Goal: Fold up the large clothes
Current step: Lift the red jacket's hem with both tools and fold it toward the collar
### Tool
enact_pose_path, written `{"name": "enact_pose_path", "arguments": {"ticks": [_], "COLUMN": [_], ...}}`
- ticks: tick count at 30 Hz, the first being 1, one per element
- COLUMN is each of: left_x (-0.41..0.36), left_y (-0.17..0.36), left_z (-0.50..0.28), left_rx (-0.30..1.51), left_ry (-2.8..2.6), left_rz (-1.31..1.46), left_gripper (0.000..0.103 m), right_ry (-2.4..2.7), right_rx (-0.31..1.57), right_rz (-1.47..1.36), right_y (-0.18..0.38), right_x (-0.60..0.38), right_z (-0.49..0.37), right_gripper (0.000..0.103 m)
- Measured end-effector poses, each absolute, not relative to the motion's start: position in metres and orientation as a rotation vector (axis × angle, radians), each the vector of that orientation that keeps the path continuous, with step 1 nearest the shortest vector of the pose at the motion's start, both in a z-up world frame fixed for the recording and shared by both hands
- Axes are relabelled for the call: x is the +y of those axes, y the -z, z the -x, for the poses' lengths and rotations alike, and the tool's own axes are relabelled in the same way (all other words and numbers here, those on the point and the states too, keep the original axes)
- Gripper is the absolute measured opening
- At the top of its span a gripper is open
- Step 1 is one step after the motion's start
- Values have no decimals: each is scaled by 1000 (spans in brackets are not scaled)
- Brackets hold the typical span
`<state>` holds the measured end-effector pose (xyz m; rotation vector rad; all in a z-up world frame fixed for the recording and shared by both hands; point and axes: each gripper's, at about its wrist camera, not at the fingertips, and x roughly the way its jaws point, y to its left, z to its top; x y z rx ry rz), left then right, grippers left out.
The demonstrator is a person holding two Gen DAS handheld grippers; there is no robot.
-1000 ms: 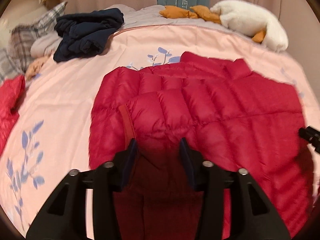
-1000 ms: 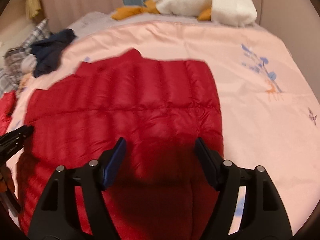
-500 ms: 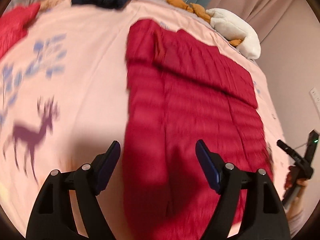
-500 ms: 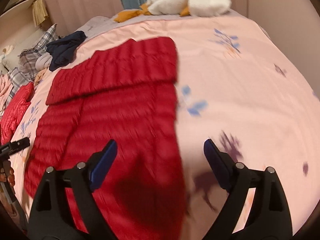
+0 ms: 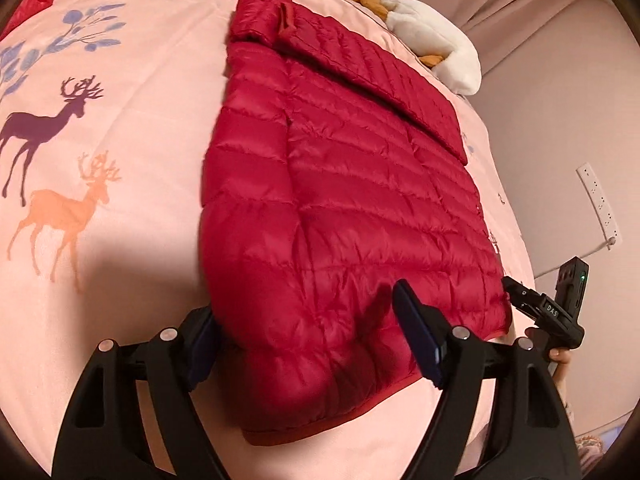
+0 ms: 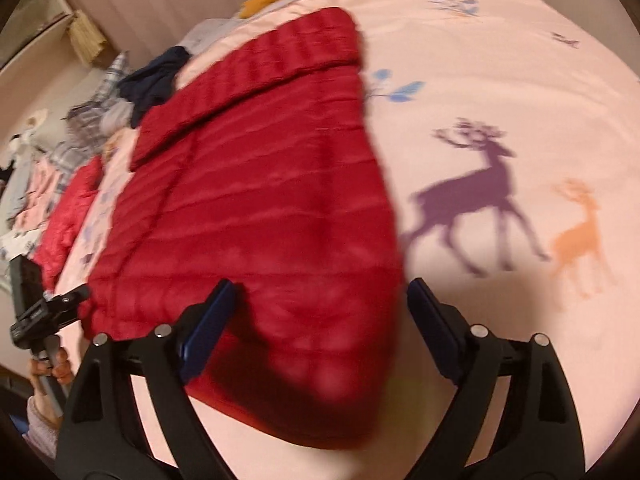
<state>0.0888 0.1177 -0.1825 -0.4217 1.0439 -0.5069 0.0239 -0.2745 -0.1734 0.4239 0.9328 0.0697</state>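
While the red down jacket (image 5: 352,200) lies flat on the pink bedspread (image 5: 120,160), its sleeve folded across the far end, I see my left tool (image 5: 308,332) released, its fingers spread either side of the jacket's near corner. My right tool (image 6: 320,320) is also released over the opposite near corner. Printed deer (image 5: 44,120) lie left of the jacket; a white plush toy (image 5: 440,52) sits far right.
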Motion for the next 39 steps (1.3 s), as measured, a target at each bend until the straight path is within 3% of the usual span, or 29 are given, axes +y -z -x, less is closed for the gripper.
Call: {"name": "enact_pose_path", "arguments": {"ticks": [5,7,10,13,19,25,39], "left_x": [109,104,98,93,90,86,78], "left_y": [179,178,179,177,163,141,102], "left_z": [-93,-94,-93,-92,-84,-68,-47], "left_rx": [1034,1033,1037,1033,987,916,857], "left_ry": [525,537,547,535,510,493,473], "left_rz": [457,456,449,442,401,317,207], "left_gripper": [75,56,40,30,20,18,18], "right_ry": [-79,-71,-63,-54,-49,-80,-163], "right_rx": [923,921,919,904,854,805,775], "right_rz": [-440,-439,-432,-419,-404,-375,-385], "right_y": [172,171,172,170,158,141,118], "right_x": [-262,-261,-262,-263,-260,-252,-246], "right_z": [-35,-35,-35,-30,-22,-11,24], "right_gripper": [72,65,53,42,19,12,12]}}
